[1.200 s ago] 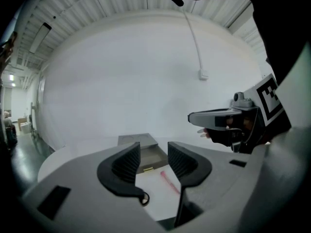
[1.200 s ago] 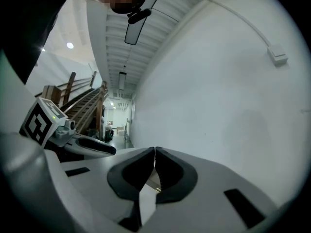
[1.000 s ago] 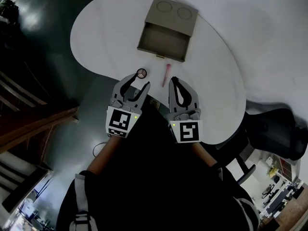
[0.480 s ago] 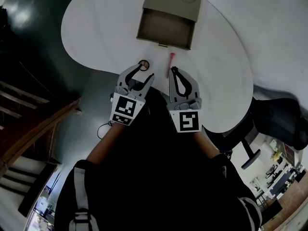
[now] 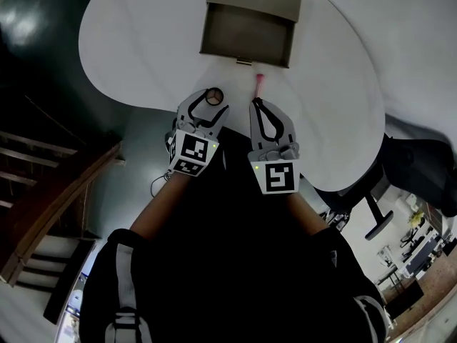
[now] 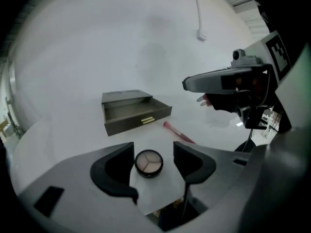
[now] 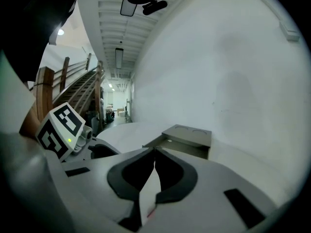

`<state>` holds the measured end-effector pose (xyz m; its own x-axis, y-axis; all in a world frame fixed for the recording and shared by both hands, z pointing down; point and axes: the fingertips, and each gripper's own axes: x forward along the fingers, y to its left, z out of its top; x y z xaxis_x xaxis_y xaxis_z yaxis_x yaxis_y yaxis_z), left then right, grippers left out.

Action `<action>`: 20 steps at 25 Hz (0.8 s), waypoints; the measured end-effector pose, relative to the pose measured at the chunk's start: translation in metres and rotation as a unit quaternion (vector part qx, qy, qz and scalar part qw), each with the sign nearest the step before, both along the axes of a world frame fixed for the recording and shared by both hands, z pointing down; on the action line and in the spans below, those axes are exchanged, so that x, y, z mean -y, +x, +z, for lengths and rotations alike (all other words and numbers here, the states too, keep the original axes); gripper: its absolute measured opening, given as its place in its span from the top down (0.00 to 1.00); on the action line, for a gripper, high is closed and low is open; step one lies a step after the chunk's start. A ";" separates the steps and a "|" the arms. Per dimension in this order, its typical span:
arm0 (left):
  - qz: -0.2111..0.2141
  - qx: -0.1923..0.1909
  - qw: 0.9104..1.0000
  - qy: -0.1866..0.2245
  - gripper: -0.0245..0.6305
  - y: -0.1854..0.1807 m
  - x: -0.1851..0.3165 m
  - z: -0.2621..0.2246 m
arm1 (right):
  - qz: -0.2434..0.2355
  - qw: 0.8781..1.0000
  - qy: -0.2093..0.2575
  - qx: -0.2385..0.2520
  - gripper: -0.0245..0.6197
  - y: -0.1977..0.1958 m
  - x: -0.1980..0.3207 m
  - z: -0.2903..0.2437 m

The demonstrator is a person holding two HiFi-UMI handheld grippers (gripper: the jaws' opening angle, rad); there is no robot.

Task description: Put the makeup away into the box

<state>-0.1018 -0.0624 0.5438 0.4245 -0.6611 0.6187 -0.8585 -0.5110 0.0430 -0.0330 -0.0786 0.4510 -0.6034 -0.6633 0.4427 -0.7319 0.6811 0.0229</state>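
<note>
White round-edged table point(image 5: 136, 41) seen from above; its near edge curves just beneath both grippers, and bare tabletop lies open to the left and right of the box point(image 5: 250, 27), which stands toward the far side. Items: one grey box with one drawer point(image 6: 138, 111) pulled out toward the viewer and nothing visible inside it, two round recesses in the box top, one round compact point(image 6: 148, 162), one pink makeup stick point(image 6: 179, 132), two grippers. The compact lies flat on the table close to the near edge, well apart from the drawer. The pink makeup stick lies in front of the drawer, to the right of the compact, its near end hidden under the right gripper point(image 7: 155, 150) in the head view. Left gripper point(image 6: 153, 150): jaws wide apart, having just been opening, with the compact between them and a gap on each side, so the pads do not press it. Right gripper: jaw tips together, nothing clamped; whether it touches the stick cannot be told.
</note>
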 end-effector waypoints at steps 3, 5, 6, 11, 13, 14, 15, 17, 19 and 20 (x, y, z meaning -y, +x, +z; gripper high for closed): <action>0.010 0.015 1.000 -0.011 0.57 -0.002 0.002 0.014 | 0.002 1.000 -0.008 -0.001 0.92 -0.001 0.003 0.005; 0.016 0.018 1.000 -0.019 0.57 -0.002 0.002 0.021 | 0.005 1.000 -0.012 -0.004 0.92 -0.001 0.005 0.008; 0.018 0.018 0.999 -0.023 0.57 -0.002 0.002 0.023 | 0.006 1.000 -0.013 -0.005 0.92 -0.001 0.005 0.009; 0.011 0.009 0.999 -0.037 0.57 -0.003 0.003 0.028 | 0.013 1.000 -0.018 -0.007 0.92 0.000 0.005 0.011; 0.008 0.012 0.999 -0.045 0.57 -0.004 0.004 0.032 | 0.015 1.000 -0.021 -0.005 0.92 0.001 0.005 0.012; 0.008 0.015 0.999 -0.048 0.58 -0.005 0.004 0.033 | 0.016 1.000 -0.023 -0.004 0.92 0.002 0.005 0.013; 0.008 0.017 0.999 -0.050 0.61 -0.005 0.005 0.034 | 0.016 1.000 -0.024 -0.004 0.92 0.003 0.006 0.014; 0.008 0.016 0.999 -0.050 0.62 -0.006 0.005 0.034 | 0.017 1.000 -0.025 -0.004 0.92 0.004 0.006 0.015; 0.008 0.011 0.999 -0.048 0.63 -0.006 0.006 0.033 | 0.019 0.999 -0.026 -0.003 0.92 0.005 0.007 0.015; 0.009 0.010 0.999 -0.045 0.63 -0.005 0.007 0.031 | 0.019 0.999 -0.027 -0.003 0.93 0.005 0.008 0.016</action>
<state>-0.1070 -0.0698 0.5744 0.4224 -0.5956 0.6833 -0.8508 -0.5204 0.0724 -0.0281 -0.0869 0.4669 -0.5756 -0.6609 0.4816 -0.7569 0.6535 -0.0078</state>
